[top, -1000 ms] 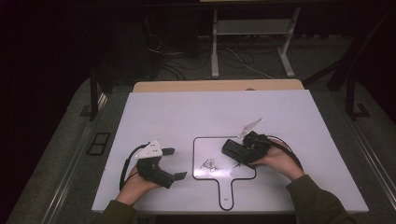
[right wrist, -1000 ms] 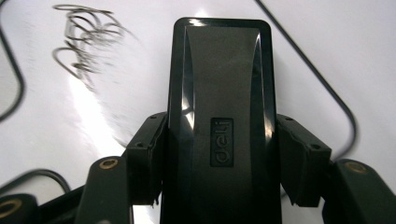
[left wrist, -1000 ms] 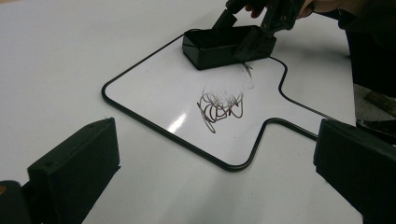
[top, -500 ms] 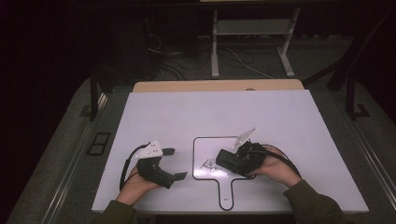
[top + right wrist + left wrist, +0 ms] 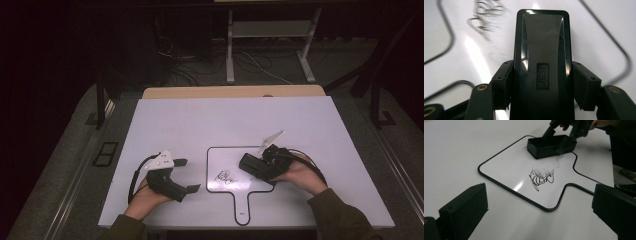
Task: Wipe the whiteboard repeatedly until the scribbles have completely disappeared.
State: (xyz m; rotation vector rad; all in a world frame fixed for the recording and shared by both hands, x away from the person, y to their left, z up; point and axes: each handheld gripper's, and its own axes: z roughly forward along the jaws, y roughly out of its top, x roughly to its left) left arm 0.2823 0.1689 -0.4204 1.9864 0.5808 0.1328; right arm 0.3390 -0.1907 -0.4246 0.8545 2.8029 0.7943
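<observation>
Both jaws of the right gripper [image 5: 541, 82] clamp the eraser [image 5: 541, 62], flat on the whiteboard [image 5: 220, 155], scribble [image 5: 225, 176] at nine o'clock, probably for wiping; left gripper [image 5: 187, 175] idles wide.

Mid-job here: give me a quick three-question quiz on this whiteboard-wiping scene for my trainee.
1. True or false: the right tool is shut on the black eraser.
2. What lies on the small whiteboard beside the eraser?
A. a scribble
B. a marker
C. a cloth
3. How do the jaws of the left tool stand, and are they holding anything?

Key
1. True: in the right gripper view its jaws clamp the eraser's two long sides.
2. A: a dark scribble, with a faint smear between it and the eraser.
3. Open and holding nothing; it rests over the white table, left of the whiteboard.
</observation>
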